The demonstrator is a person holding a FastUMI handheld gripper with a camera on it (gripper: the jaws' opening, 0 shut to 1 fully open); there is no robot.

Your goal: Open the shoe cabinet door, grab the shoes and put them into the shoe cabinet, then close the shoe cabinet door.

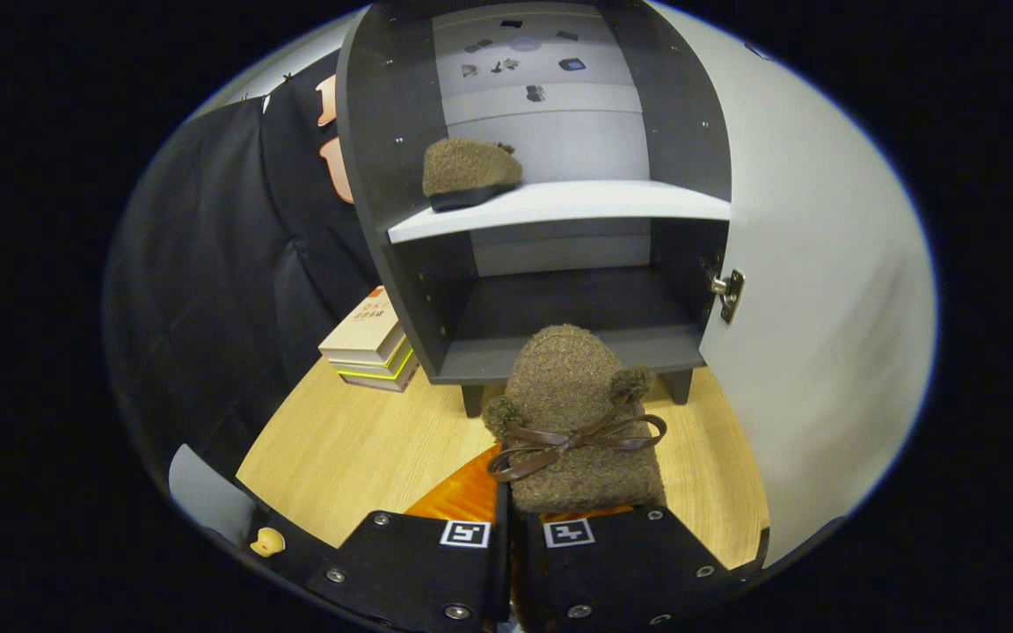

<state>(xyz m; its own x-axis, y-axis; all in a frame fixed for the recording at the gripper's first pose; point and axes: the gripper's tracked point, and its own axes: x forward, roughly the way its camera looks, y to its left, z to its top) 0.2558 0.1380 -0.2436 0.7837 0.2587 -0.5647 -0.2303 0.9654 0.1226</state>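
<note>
Fingers (506, 527) closed on brown fuzzy shoe (581, 422), level before open shoe cabinet (550, 211).

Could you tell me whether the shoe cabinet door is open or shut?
Open: the door is swung aside, showing one shoe on the shelf.

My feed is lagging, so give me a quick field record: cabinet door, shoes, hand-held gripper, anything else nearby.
cabinet door: white door swung open, to the right of the shoe cabinet
shoe on shelf: one brown fuzzy shoe on the white upper shelf
shoe in grip: second brown shoe, with bow, held just ahead of the lower compartment, toe toward it
hand-held gripper: fingers close together, clamped on the second shoe's rear
nearby: stack of books on the wooden table, left of the cabinet
</note>
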